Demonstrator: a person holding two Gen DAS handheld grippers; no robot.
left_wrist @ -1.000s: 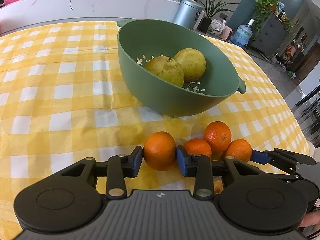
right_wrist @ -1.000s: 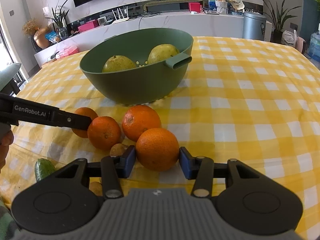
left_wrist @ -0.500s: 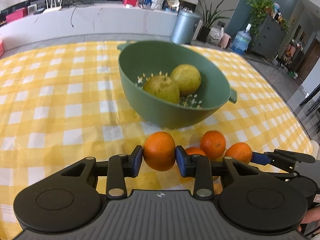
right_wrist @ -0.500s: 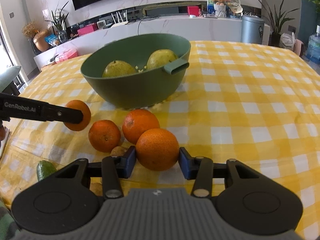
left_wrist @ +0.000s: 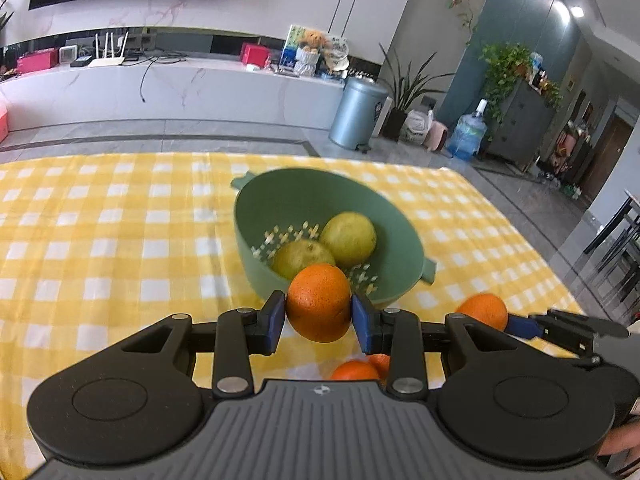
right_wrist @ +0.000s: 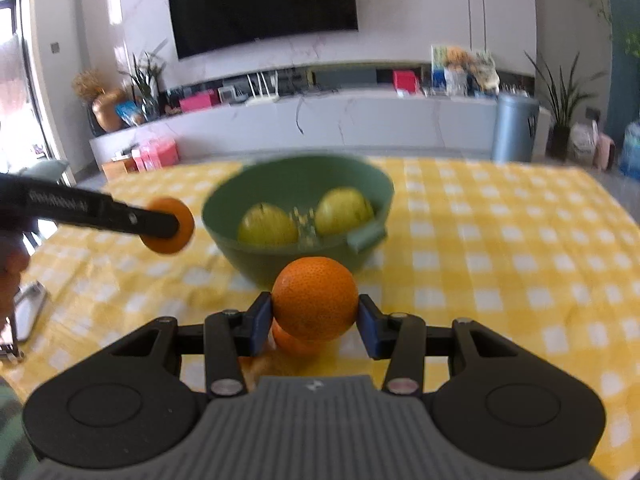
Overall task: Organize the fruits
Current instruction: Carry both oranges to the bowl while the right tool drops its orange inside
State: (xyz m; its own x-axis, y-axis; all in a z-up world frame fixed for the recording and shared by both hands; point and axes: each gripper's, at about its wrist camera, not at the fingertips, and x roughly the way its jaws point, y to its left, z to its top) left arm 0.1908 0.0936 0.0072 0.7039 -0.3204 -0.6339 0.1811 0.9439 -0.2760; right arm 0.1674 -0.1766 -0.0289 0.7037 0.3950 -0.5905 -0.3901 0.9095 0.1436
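left gripper (left_wrist: 319,316): clamps an orange (left_wrist: 319,301), raised just short of the bowl (left_wrist: 404,236)
right gripper (right_wrist: 315,317): clamps a second orange (right_wrist: 315,298), also short of the bowl
bowl: holds two pears (left_wrist: 347,238)
risk: both drop together, collide at the rim, one rolls off

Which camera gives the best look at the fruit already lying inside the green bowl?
The left wrist view: it looks down into the green bowl, showing both yellow-green fruits sharply, one partly behind the held orange. The right wrist view sees them lower, blurred, partly hidden by the rim.
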